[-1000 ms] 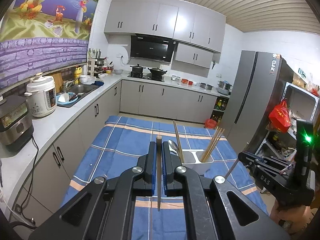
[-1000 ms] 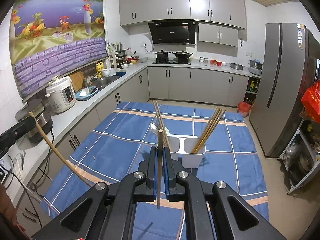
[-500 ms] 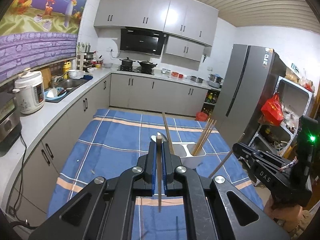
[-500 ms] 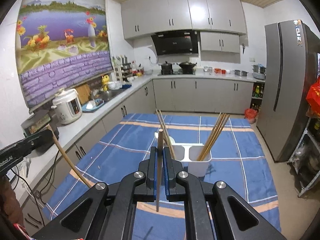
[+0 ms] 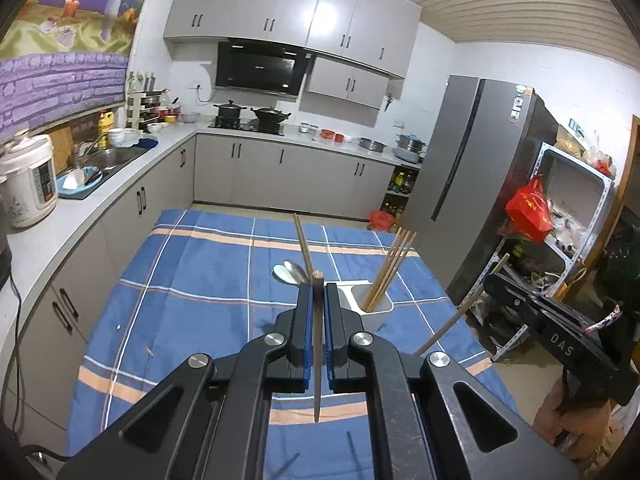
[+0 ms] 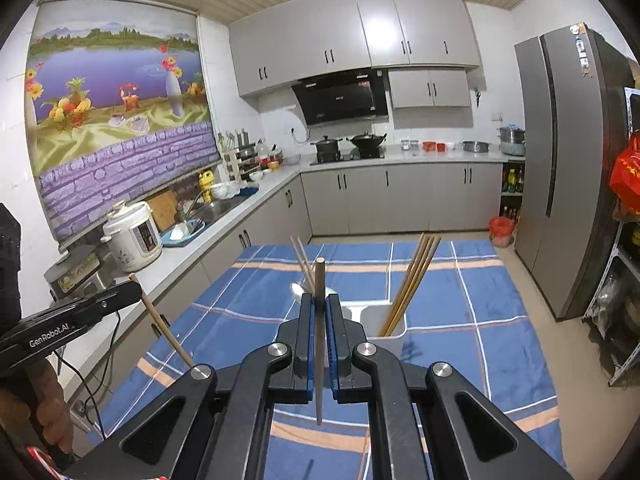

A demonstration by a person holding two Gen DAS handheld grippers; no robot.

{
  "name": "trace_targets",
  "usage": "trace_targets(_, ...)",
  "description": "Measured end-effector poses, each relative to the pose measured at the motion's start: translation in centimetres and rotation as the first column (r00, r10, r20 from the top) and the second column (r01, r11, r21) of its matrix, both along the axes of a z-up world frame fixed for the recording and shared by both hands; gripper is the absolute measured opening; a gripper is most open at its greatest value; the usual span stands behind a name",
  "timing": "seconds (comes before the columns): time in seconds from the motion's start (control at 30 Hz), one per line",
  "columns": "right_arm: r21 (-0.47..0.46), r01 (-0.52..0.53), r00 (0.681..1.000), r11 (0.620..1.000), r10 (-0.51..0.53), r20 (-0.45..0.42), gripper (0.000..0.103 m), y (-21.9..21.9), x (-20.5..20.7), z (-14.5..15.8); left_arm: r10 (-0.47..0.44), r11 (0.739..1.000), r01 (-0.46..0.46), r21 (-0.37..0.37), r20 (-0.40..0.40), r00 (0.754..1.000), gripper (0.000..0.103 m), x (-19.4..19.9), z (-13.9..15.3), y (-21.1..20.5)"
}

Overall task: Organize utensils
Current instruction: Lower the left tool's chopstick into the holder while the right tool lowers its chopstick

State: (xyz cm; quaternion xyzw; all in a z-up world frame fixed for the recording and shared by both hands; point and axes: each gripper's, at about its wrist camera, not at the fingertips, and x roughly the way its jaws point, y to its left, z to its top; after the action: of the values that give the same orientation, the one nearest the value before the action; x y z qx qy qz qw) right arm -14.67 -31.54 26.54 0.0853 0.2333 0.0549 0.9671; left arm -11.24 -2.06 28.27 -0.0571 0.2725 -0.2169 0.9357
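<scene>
A white two-compartment holder (image 5: 370,308) (image 6: 384,320) stands on the blue plaid tablecloth (image 5: 208,280). Its right compartment holds several wooden chopsticks (image 5: 392,268) (image 6: 412,284). The left compartment holds two chopsticks (image 5: 303,246) and metal spoons (image 5: 288,272). My left gripper (image 5: 318,292) is shut on a single chopstick (image 5: 317,344), held above the table short of the holder. My right gripper (image 6: 319,304) is shut on another chopstick (image 6: 319,344), also short of the holder. Each gripper shows in the other's view, the right one (image 5: 496,280) and the left one (image 6: 132,290).
A grey counter (image 5: 60,224) with a rice cooker (image 5: 26,180) and sink runs along the left. A tall fridge (image 5: 476,184) and a shelf with a red bag (image 5: 528,210) stand to the right. The stove with pots (image 6: 348,146) is at the back.
Both grippers have pulled back and risen from the holder, each still shut on its chopstick. The holder now looks smaller and farther off.
</scene>
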Motion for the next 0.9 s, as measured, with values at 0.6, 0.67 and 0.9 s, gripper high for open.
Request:
trace_targets(0.6, -0.045, 0.11, 0.991, 0.993, -0.106, 0.082, 0.006, -1.2, 3.9, 4.6, -0.103, 0.995, 0.103, 0.002, 0.12, 0.987, 0.005, 6.4, 5.1, -3.5)
trace_targets(0.67, -0.049, 0.121, 0.99, 0.991, -0.117, 0.085, 0.006, -1.6, 4.7, 4.8, -0.109, 0.994, 0.11, -0.007, 0.117, 0.987, 0.005, 7.8, 5.0, -4.7)
trace_targets(0.9, -0.029, 0.126, 0.989, 0.992, -0.123, 0.081, 0.006, -4.3, 7.8, 4.1, -0.07, 0.997, 0.067, 0.026, 0.107, 0.992, 0.005, 12.6, 3.5, -9.4)
